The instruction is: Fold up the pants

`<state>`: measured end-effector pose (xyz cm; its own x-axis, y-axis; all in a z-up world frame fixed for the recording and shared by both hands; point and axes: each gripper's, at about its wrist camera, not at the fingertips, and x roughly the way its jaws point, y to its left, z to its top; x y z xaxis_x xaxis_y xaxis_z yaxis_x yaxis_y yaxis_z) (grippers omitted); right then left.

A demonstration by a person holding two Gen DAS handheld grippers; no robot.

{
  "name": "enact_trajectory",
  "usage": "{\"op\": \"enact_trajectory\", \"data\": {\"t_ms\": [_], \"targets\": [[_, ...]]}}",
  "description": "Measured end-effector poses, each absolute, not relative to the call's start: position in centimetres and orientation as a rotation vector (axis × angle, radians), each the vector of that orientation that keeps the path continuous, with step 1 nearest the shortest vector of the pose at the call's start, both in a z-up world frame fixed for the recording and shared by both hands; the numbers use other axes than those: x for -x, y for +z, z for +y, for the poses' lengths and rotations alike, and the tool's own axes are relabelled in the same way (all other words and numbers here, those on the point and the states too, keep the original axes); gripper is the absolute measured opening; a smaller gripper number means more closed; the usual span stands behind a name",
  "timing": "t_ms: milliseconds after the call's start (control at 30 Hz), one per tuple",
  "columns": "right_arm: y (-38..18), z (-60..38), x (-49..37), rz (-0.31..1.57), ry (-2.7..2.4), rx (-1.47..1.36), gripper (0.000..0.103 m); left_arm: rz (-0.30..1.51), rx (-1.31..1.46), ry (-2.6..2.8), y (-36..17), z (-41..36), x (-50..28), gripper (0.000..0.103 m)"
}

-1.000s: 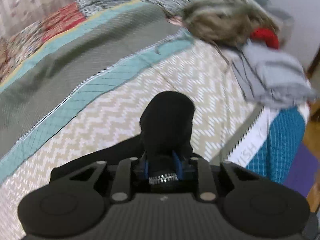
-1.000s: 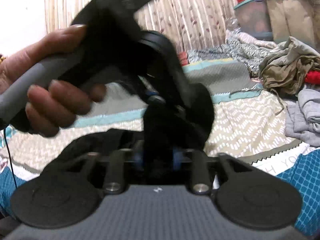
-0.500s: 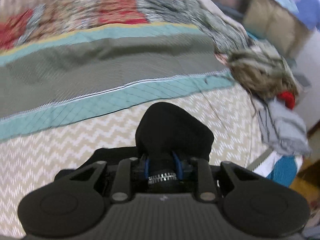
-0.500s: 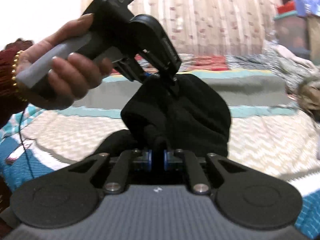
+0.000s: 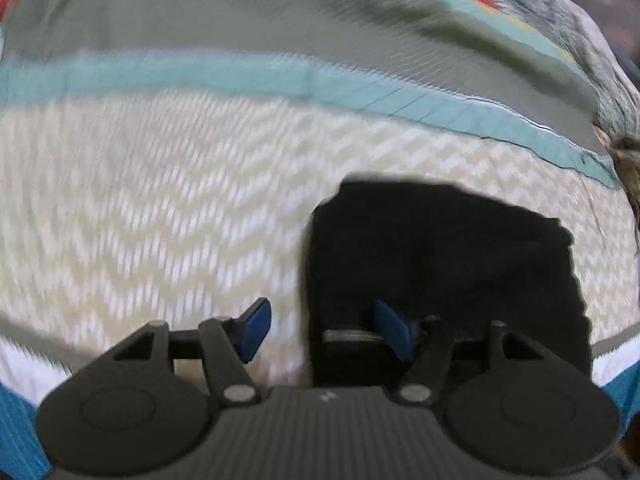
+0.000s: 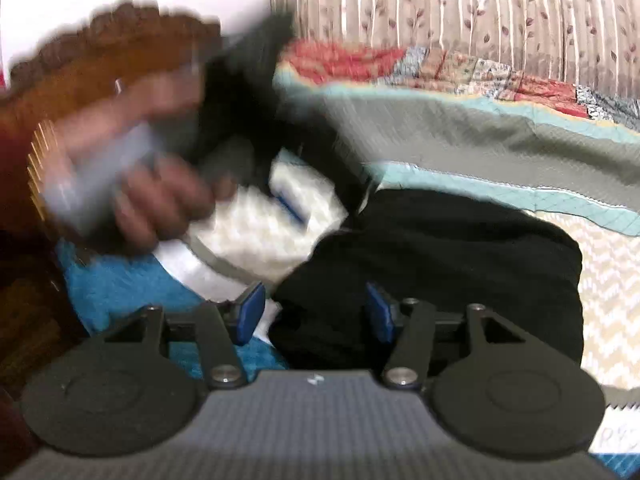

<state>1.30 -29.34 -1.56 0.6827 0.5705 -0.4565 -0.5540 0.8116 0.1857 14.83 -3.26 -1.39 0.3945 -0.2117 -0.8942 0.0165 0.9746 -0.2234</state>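
The bed (image 5: 168,184), with its chevron spread and teal band, now carries the black pants (image 5: 440,264) as a flat, squared-off bundle. Half a second ago the same cloth hung bunched and lifted between both claws; it has since been laid down and let go, so this fold looks finished, and what is left is probably only smoothing or one more fold.

In the left wrist view the pants lie right of centre, close in front of the camera, their left edge straight and running near to far. Their long axis is hard to call: the bundle reads roughly square there, while the right wrist view shows it (image 6: 452,264) stretching more left to right.

The left claw (image 5: 324,330) stands wide, its right finger over the cloth and gripping nothing. The right claw (image 6: 316,312) is also wide, straddling the near left corner of the pants.

The left hand (image 6: 132,184) is blurred with motion.
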Motion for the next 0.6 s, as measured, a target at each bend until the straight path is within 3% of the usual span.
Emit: {"op": "enact_trajectory", "data": {"t_ms": [133,167,200,267,433,600], "targets": [[0.3,-33.7,-0.4,0.438,0.544,-0.175,0.057,1.108,0.325,-0.178,-0.5,-0.7,-13.8,0.062],[0.4,-34.8,-0.4,0.439,0.515,-0.212,0.052,1.084,0.345,-0.189,0.2,-0.5,-13.4,0.062],[0.2,-35.9,-0.5,0.447,0.482,-0.246,0.038,1.060,0.365,-0.210,0.7,-0.1,-12.7,0.062],[-0.3,-37.1,-1.2,0.482,0.427,-0.278,0.026,1.009,0.377,-0.267,2.0,-0.4,-11.9,0.062],[-3.3,-34.7,-2.7,0.651,0.388,-0.303,0.025,0.968,0.211,-0.328,2.4,-4.6,-10.6,0.062],[-4.7,-33.1,-2.8,0.734,0.375,-0.260,0.025,1.043,-0.121,-0.147,-2.9,-8.7,-10.2,0.065]]}}
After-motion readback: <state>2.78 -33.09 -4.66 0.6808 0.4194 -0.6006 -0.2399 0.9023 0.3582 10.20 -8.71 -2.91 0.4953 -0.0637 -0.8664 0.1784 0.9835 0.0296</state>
